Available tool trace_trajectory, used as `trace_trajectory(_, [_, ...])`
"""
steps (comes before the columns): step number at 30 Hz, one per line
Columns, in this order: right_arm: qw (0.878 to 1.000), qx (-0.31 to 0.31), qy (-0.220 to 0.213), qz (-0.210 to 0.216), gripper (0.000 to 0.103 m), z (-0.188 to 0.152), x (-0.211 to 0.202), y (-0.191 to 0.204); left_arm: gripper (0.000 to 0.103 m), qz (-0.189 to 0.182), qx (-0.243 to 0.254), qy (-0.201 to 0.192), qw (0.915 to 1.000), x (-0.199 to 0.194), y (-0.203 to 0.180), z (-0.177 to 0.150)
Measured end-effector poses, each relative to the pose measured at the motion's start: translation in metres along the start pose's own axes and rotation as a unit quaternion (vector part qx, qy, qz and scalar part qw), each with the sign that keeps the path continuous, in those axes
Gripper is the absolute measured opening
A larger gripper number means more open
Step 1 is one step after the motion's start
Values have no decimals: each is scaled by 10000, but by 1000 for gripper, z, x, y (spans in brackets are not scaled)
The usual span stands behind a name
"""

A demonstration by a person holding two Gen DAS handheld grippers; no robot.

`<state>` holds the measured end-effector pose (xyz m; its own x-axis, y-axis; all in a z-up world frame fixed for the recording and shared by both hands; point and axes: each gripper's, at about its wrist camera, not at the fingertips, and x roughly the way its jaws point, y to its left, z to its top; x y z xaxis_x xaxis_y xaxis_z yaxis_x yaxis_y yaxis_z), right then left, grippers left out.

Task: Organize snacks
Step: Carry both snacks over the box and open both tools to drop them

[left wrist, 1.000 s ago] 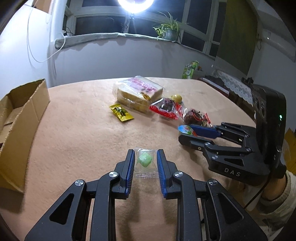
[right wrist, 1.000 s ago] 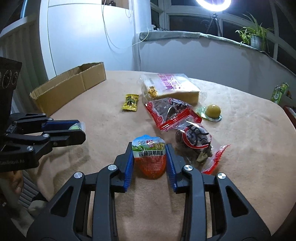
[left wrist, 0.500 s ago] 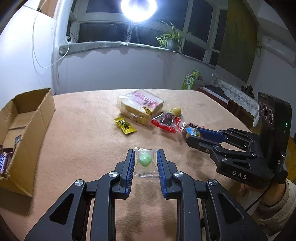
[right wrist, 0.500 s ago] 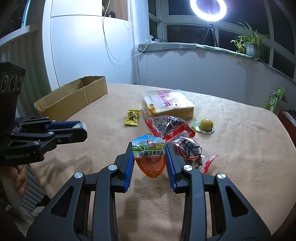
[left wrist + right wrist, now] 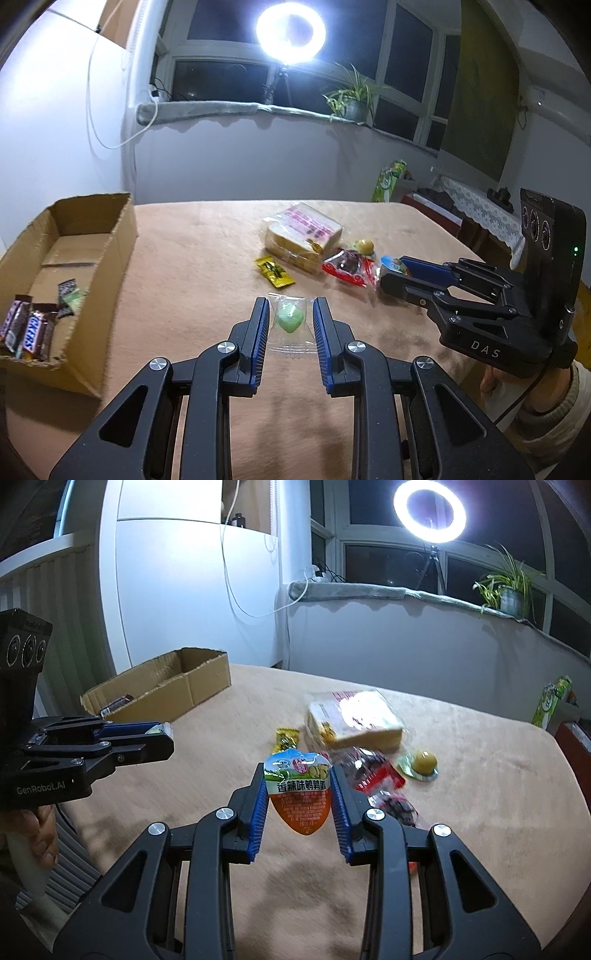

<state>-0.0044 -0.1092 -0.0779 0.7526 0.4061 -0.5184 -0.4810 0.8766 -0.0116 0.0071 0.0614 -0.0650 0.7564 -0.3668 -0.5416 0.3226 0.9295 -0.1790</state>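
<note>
Left wrist view: the left gripper (image 5: 290, 320) is clamping a clear packet with a green candy (image 5: 289, 320), hanging above the tan table (image 5: 192, 258); the cardboard box (image 5: 110, 258) is sitting at left.

Right wrist view: the right gripper (image 5: 298, 792) is squeezing an orange snack pouch (image 5: 299, 790) above the table, bread bag (image 5: 354, 723) beyond.
</note>
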Motion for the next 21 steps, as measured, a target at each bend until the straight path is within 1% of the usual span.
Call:
trace_trajectory(5, [9996,-206,-84,144,33,19,9,22,22,146,-130,-216,9996,-18,18,5])
trace_trajectory(8, [9989,-343,-136,279,33,32,17,37,22,275,-227,-333,9988,-28,35,8])
trace_trajectory(16, [9935,-794,-257,775,33,65,45,101,22,711,-609,-607,9938,-53,89,11])
trace_trajectory(21, [9885,-1035,-285,1068,33,81,63,138,22,1003,-849,-648,9892,-61,125,7])
